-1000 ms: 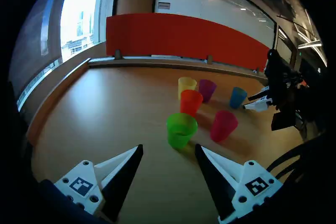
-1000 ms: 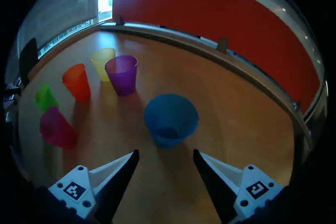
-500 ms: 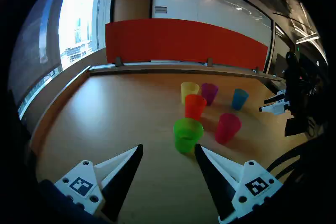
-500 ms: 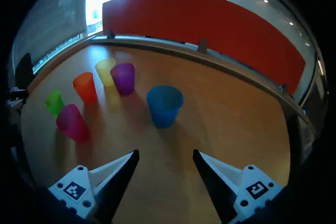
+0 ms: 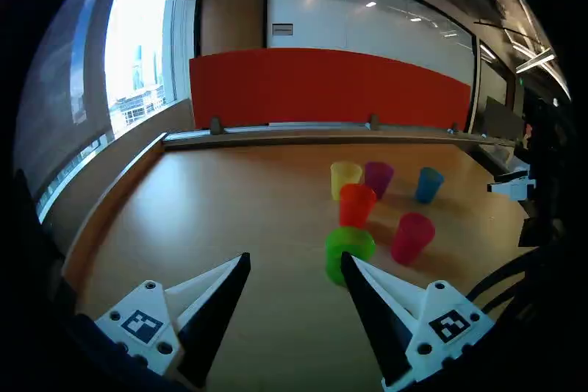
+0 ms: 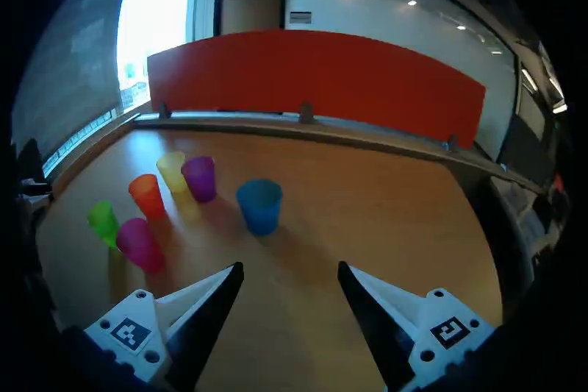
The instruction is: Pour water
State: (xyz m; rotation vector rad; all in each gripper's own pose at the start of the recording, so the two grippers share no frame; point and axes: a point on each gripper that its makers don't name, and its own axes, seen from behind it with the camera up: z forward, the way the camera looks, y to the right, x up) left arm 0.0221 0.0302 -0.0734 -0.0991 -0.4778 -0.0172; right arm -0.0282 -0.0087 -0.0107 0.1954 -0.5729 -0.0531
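Note:
Several plastic cups stand upright on a wooden table (image 5: 220, 201). In the left gripper view the green cup (image 5: 348, 252) is nearest, just ahead of the right fingertip, with the orange cup (image 5: 356, 204), pink cup (image 5: 411, 237), yellow cup (image 5: 345, 177), purple cup (image 5: 378, 177) and blue cup (image 5: 428, 184) behind it. My left gripper (image 5: 294, 263) is open and holds nothing. In the right gripper view the blue cup (image 6: 259, 205) stands ahead, well beyond my open, empty right gripper (image 6: 289, 271). The purple cup (image 6: 199, 177), yellow cup (image 6: 171, 170), orange cup (image 6: 147, 196), pink cup (image 6: 139, 243) and green cup (image 6: 103, 221) cluster to its left.
A red partition (image 5: 331, 89) runs along the table's far edge, above a raised rail (image 6: 316, 127). Bright windows (image 5: 136, 61) are at the left. The other gripper (image 5: 511, 186) shows at the right edge of the left gripper view, beside dark equipment.
Both grippers have pulled back and lifted away from the cups, which now look smaller and farther off. The blue cup no longer sits close before the right gripper. Both grippers stayed open.

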